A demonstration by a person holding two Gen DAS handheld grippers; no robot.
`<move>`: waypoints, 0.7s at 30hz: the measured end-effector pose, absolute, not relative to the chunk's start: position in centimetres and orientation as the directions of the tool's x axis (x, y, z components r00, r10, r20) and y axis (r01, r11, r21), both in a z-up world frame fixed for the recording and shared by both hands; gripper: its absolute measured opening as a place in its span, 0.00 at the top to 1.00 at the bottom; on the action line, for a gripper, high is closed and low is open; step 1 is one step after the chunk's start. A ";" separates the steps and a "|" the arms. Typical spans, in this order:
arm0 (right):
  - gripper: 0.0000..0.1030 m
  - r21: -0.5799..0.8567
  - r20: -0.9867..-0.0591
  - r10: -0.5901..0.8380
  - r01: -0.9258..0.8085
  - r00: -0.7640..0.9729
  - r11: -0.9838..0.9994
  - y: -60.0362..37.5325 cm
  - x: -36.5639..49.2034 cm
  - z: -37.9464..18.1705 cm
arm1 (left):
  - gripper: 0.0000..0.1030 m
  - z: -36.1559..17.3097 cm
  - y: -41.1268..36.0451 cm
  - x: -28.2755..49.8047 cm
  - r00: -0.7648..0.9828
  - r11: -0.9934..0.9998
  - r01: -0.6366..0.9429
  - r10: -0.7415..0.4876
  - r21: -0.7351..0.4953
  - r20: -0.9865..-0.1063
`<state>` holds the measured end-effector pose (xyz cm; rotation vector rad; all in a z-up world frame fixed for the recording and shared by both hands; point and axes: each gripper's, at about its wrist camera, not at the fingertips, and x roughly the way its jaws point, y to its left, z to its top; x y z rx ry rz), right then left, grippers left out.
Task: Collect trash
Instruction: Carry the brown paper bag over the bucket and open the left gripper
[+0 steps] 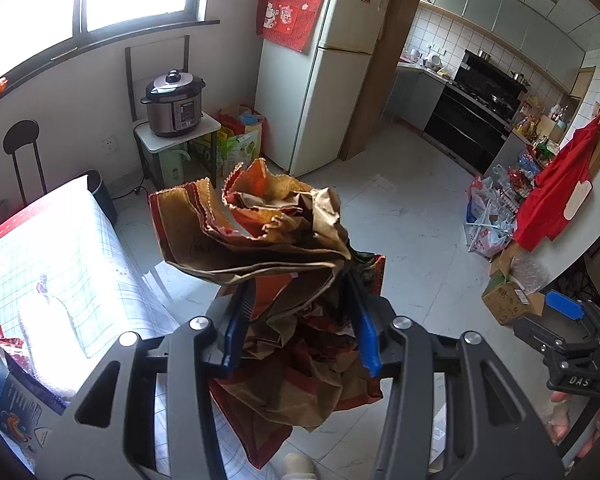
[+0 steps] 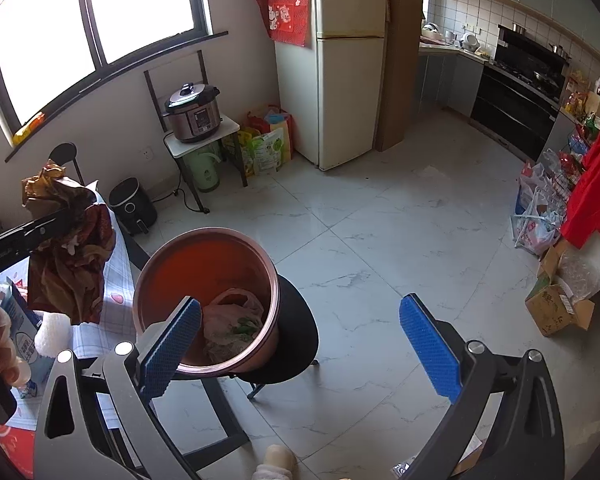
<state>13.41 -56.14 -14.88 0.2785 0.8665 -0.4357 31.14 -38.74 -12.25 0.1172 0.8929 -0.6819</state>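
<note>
Kitchen floor tiles spread below me. My left tongs [image 1: 296, 320] clamp a crumpled paper bag [image 1: 256, 228], lifted clear beside the surface [image 1: 60, 248], so I can drop it into the bin [image 2: 206, 300] on the stool [image 2: 296, 340]. My right tongs [image 2: 300, 344] gape empty. "DAS" is printed on them.

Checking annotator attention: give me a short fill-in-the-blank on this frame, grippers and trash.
1. The left hand-held gripper is shut on a crumpled ____ bag.
2. The right hand-held gripper is ____ and holds nothing.
3. The copper-coloured bin stands on a black ____.
4. Inside the bin lies a plastic ____.

Missing words: paper; open; stool; bag
</note>
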 end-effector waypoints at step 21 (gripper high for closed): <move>0.05 0.086 -0.778 -0.214 0.438 0.590 0.895 -54.9 13.3 -15.3 | 0.06 -11.6 -36.9 31.2 0.464 0.760 0.629 -0.537 -0.165 -0.704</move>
